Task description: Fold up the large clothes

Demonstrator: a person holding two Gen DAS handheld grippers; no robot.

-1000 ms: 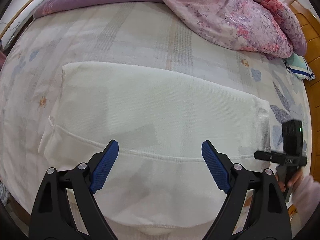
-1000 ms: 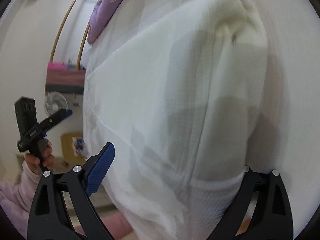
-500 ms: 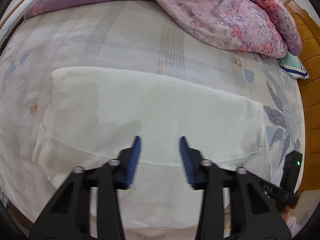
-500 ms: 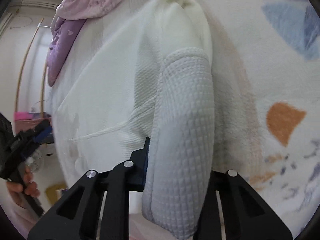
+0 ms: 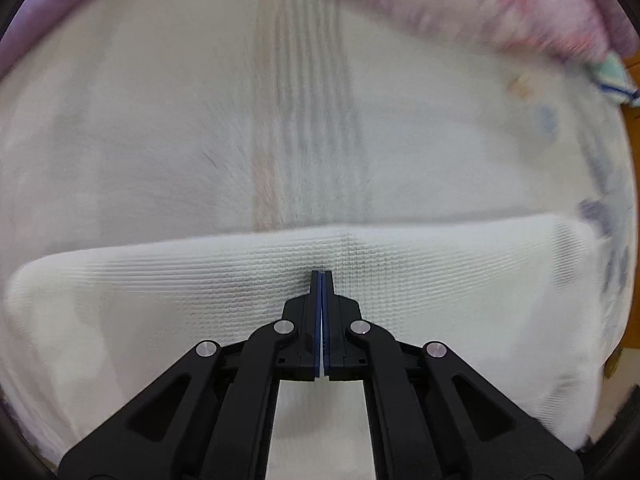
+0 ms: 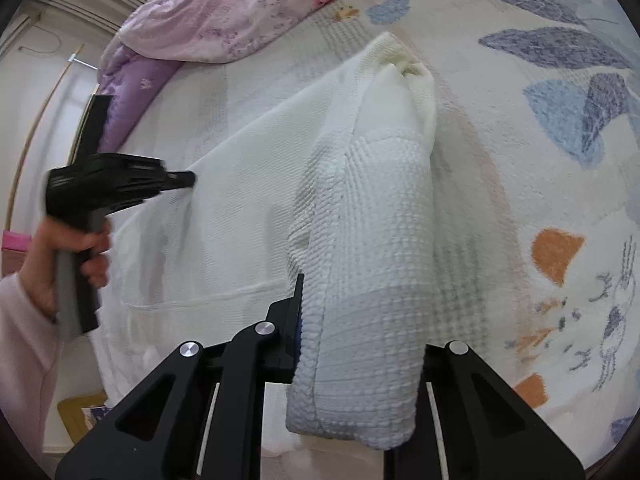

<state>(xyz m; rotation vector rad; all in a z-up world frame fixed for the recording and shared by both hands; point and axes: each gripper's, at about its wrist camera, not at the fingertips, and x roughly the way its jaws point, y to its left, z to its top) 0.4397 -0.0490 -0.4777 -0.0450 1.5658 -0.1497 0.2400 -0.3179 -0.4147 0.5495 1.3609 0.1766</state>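
A white waffle-knit garment (image 5: 200, 280) lies folded lengthwise across the bed. My left gripper (image 5: 322, 274) points straight down with its blue pads together, the tips resting on the cloth near its far folded edge; nothing shows between the pads. In the right wrist view the same left gripper (image 6: 188, 179) touches the garment's (image 6: 248, 208) middle, held by a person's hand (image 6: 80, 256). My right gripper (image 6: 360, 312) has the garment's thick right end draped between its jaws, which are closing on it. The cloth hides its right finger, and that end is raised off the sheet.
The bedsheet (image 6: 560, 160) carries a leaf and animal print. A pink floral quilt (image 6: 240, 12) and a purple cover (image 6: 132, 80) are bunched along the far side. A teal pillow (image 5: 612, 76) lies by the wooden bed frame (image 5: 634, 128). A pink sleeve (image 6: 24, 340) is at the left.
My left gripper went from wide open to shut and dropped onto the garment. My right gripper closed on the garment's right end and lifted it.
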